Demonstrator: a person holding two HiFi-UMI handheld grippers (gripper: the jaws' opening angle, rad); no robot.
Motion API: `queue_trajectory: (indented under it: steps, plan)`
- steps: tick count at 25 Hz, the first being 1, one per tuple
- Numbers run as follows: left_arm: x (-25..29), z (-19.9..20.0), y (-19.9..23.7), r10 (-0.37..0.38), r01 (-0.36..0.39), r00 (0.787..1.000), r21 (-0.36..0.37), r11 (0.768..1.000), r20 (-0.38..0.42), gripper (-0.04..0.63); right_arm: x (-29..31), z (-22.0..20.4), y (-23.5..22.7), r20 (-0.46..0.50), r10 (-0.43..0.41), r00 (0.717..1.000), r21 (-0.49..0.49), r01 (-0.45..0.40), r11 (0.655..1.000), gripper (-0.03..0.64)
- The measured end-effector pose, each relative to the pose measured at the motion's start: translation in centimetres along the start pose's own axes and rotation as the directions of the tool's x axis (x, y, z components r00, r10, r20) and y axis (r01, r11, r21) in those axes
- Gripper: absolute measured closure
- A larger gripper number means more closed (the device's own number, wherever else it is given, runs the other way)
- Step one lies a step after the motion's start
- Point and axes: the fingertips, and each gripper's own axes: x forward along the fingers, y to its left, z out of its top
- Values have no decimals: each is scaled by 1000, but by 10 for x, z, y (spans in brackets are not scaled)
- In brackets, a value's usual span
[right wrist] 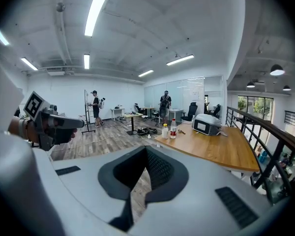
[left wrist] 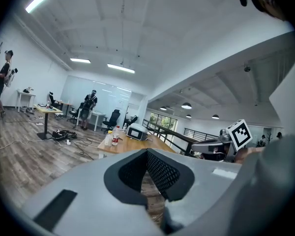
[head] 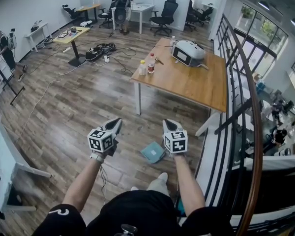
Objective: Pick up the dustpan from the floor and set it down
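Holding nothing, the left tool (head: 116,125) and the right tool (head: 169,125) each have jaws pressed together.

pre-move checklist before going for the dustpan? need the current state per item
1. Dustpan located: ok. It lies on the floor, between the two grippers in the head view.
2. Left gripper free: ok. Jaws together, nothing between them.
3. Right gripper free: ok. Jaws together, nothing between them.
4. Jaws ready to grasp: not ok. Both are shut and need opening first.
5. Way down to the dustpan: ok. Nothing lies on it, though the person's shoe is close by.
6. Which way the handle points: cannot tell, too small in the head view.
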Motion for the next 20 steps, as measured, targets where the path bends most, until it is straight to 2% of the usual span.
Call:
queue_trajectory:
  steps: [6,14,20]
  plan:
    - [-5,-1,-10,-7,8,1000,-11,1000,3,597,-8,-1,2,-3,4,1000,-6,-4,1000,620]
    - [-4,-8,-10,7,-7,1000,32,999,-16,597,-13,-3,-5,-1,6,1000,4,-6,1000,620]
    - [-6,-7,-16,3,-2,1000,31,1000,-12,597,-18,-9,-3,-7,9,1000,10,-9,1000,620]
